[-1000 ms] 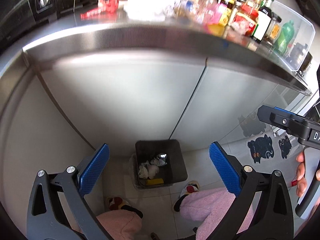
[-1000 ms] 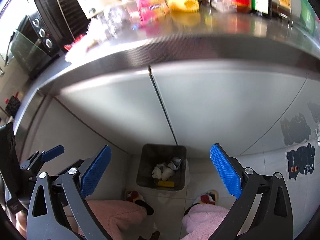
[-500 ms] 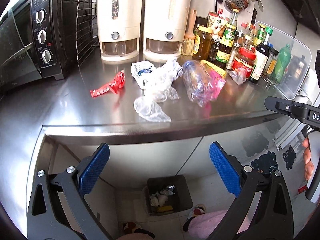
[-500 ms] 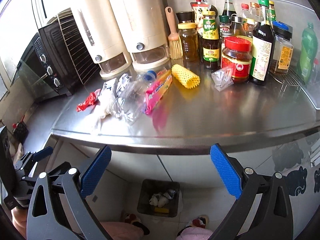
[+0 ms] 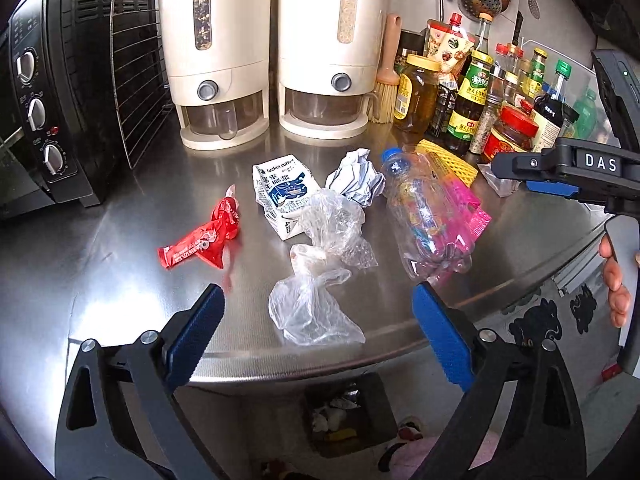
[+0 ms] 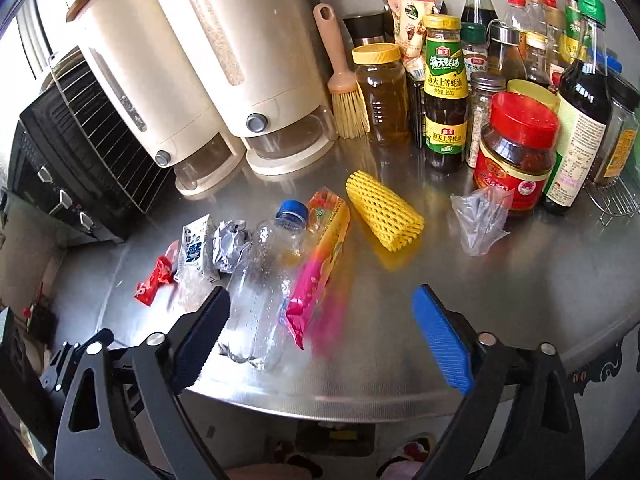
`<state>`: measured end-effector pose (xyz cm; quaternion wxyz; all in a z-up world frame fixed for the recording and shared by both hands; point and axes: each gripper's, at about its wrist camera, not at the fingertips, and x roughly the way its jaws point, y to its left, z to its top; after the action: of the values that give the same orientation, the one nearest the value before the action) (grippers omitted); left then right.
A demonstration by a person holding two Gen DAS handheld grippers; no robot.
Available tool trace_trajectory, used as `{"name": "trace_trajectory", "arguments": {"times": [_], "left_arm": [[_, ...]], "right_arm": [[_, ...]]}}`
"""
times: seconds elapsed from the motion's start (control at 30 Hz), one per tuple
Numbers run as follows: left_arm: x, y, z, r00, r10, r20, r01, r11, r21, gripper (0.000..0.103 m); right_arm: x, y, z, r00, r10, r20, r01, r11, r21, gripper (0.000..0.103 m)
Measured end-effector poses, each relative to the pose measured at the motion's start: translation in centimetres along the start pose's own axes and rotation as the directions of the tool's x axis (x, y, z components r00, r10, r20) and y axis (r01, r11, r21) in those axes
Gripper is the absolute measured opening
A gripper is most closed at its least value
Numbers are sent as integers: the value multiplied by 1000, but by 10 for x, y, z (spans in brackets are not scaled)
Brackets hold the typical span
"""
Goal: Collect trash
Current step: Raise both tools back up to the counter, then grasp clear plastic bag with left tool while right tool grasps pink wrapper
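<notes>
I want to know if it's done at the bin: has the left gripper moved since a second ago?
Yes. The left gripper has risen from the bin to the counter's edge.

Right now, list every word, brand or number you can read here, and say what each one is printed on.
"luckin coffee": top of the white carton lying on the steel counter.
"DAS": black body of the right gripper, seen from the left wrist view; it may run on out of view.
Chinese characters on the green-labelled sauce bottle: there, but not transcribed here.
Red wrapper, pink wrapper, red-lidded jar: print too small or blurred.
</notes>
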<state>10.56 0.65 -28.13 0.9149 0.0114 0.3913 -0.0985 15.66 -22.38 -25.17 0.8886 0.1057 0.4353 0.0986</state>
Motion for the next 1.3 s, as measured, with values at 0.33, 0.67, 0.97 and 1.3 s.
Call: {"name": "trace_trajectory", "arguments": {"times": [0.33, 0.67, 0.97, 1.3], "left_arm": [[35, 6, 8, 999, -1, -48, 1, 1000, 2, 74], [52, 8, 9, 997, -13, -81, 12, 1000, -3, 50], [58, 7, 9, 996, 21, -88, -21, 1000, 1, 17], [32, 8, 31, 999, 48, -14, -49, 999, -11, 9]], "right_arm": [[41, -5, 9, 997, 26, -74, -24, 999, 28, 45], [64, -2, 6, 994, 24, -108, -21, 999, 27, 23], [68, 6, 11, 996, 7, -90, -6, 1000, 14, 5], [34, 15, 31, 1000, -18, 17, 19, 1000, -18, 4]]}}
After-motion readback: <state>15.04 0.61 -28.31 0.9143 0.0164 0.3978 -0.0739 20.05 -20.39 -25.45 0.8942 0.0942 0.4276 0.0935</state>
